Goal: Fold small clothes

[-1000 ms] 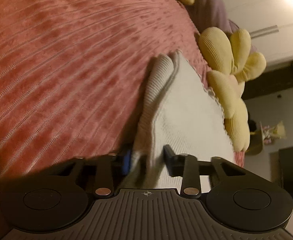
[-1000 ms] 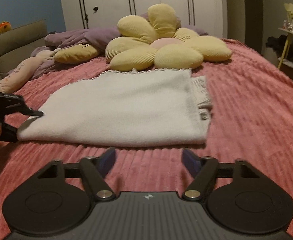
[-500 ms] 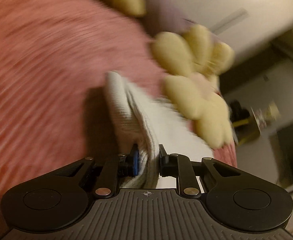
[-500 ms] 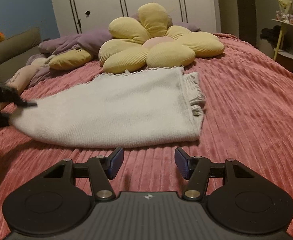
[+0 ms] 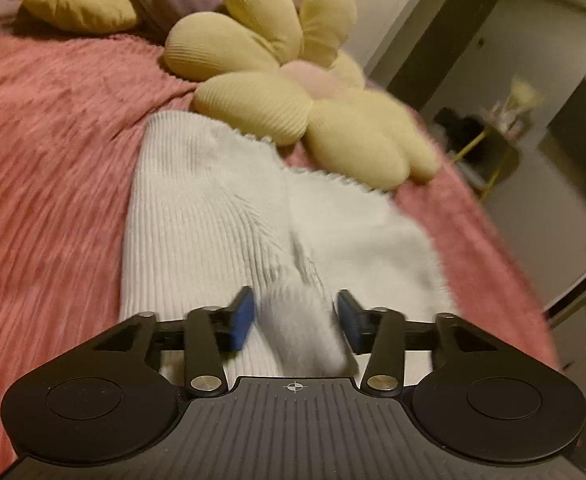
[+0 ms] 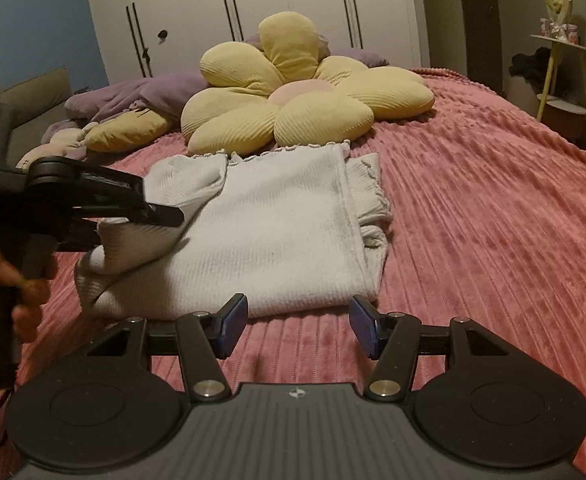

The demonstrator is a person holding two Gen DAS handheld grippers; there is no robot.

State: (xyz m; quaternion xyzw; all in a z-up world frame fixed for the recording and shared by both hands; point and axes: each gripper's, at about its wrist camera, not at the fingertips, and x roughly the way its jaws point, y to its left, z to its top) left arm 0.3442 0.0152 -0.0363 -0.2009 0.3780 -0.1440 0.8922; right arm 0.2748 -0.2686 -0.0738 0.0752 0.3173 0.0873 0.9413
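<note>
A white ribbed knit garment [image 5: 213, 216] lies on the pink bedspread [image 5: 45, 140]. Its left end is folded over onto its middle [image 6: 277, 220]. My left gripper [image 5: 293, 312] is over that folded end and its jaws are opening. A blurred roll of the cloth sits between the blue pads without touching either. In the right wrist view the left gripper [image 6: 161, 216] reaches in from the left, a hand on its handle. My right gripper [image 6: 299, 320] hovers open over bare bedspread, just short of the garment's near edge, with nothing between its fingers.
A yellow flower-shaped cushion [image 6: 293, 100] lies right behind the garment. Purple bedding [image 6: 133, 92] and another yellow cushion [image 6: 125, 132] are at the back left. Pink bedspread [image 6: 473, 220] stretches to the right. A small side table [image 6: 561, 80] stands beyond the bed's right edge.
The left gripper shut on the garment's left end, lifted it and carried it over the middle, rolling as it went. Its jaws have now parted. The right gripper stayed put.
</note>
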